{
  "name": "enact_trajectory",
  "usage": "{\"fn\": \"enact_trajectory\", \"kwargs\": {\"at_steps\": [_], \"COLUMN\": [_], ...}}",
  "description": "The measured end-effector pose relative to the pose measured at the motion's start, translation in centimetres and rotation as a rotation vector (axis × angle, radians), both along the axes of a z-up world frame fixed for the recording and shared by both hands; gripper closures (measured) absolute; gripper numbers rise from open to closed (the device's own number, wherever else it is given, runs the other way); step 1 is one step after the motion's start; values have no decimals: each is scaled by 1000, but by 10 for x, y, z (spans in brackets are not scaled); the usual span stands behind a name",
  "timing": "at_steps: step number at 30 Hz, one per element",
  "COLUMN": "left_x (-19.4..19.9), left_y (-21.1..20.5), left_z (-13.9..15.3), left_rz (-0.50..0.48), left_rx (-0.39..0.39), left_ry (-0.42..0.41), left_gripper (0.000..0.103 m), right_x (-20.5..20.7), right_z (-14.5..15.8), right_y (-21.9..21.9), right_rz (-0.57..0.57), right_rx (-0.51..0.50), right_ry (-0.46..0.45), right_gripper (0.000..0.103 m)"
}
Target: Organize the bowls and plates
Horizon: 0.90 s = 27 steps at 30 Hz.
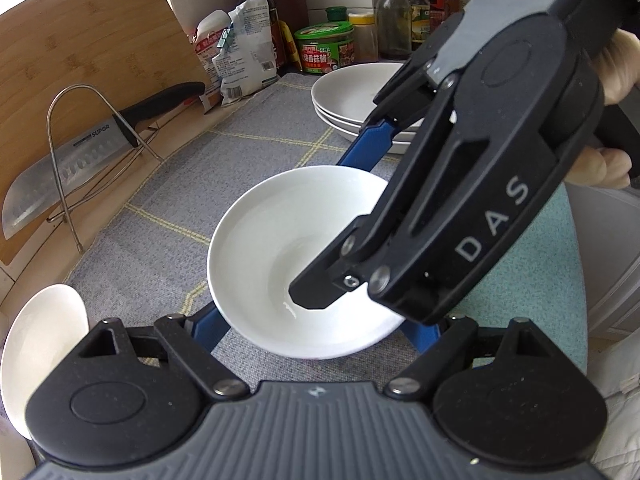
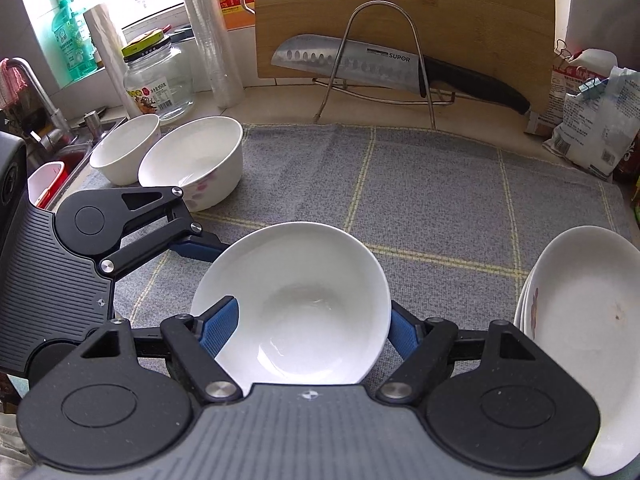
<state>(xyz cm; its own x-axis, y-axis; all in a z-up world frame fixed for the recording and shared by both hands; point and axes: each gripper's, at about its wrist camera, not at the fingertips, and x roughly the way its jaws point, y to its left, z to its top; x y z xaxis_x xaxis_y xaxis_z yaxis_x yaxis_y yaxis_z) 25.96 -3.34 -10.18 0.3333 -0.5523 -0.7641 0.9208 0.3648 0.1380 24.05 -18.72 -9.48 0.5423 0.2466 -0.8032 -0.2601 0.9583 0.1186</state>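
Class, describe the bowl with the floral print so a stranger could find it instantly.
Start at the grey checked mat on the counter and go to its corner nearest the sink. Two white bowls sit there side by side; the floral bowl is the larger, nearer one, with pink petals on its outer wall, unlike its plain neighbour.

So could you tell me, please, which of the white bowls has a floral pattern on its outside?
The larger bowl at the mat's far left, beside the smaller plain bowl; pink petals mark its wall, unlike the plain bowl between the grippers.
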Motion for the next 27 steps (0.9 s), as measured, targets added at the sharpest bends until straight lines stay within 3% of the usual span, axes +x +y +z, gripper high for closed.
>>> {"fn": "enact_trajectory", "kwargs": {"at_steps": [10,12,14,16,27], "left_x": [1,0,-2,-4,-11], "left_y": [-1,0,0,3,48], "left_z": [3,2,0,-1,11], "left_rz": [4,10,16,26,214], "left_rx": [0,0,5,11,-41], "left_ry": [11,8,-14,-34,15], "left_gripper": [14,13,8,7,4], "right_x": [5,5,4,3,-10], "right_z": [-5,-5,-5,-4,13], "right_y": [0,1,2,3,10], "right_rz": [-7,-2,-4,-15,-52], "right_rx": [8,21,26,15,-54], "right_ry": [14,16,8,-6,-74], "right_gripper": [20,16,2,0,0]}}
